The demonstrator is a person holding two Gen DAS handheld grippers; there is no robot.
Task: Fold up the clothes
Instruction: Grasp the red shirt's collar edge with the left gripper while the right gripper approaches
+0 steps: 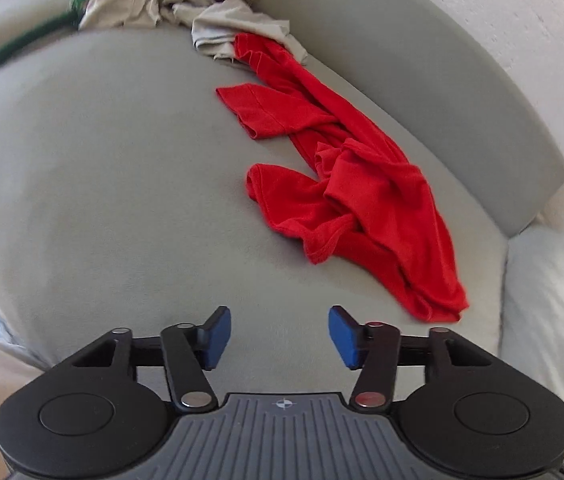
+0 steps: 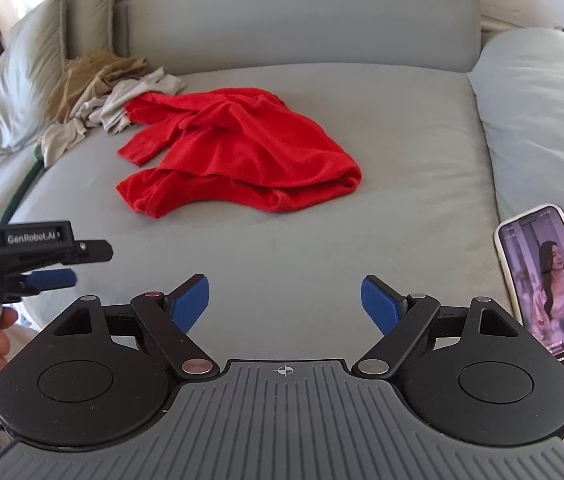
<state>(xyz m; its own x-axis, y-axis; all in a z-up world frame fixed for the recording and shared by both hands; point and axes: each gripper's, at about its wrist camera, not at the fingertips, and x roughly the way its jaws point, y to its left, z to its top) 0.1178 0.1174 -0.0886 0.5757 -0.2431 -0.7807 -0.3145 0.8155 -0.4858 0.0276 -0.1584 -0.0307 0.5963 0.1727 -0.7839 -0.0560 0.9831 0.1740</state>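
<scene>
I keep both tools low over the grey sofa seat (image 2: 282, 248), because the red T-shirt (image 2: 238, 152) lies crumpled in the middle of the cushion, ahead of them, and nothing has hold of it yet. My left gripper (image 1: 280, 338) has its blue pads apart with only bare cushion between them. My right gripper (image 2: 284, 304) stands wider apart, also empty. The shirt is bunched, its sleeves thrown toward the beige and tan clothes pile (image 2: 98, 92) at the back, so I judge it must first be spread flat. A phone (image 2: 548, 284) leans at the right cushion, clear of the work.
</scene>
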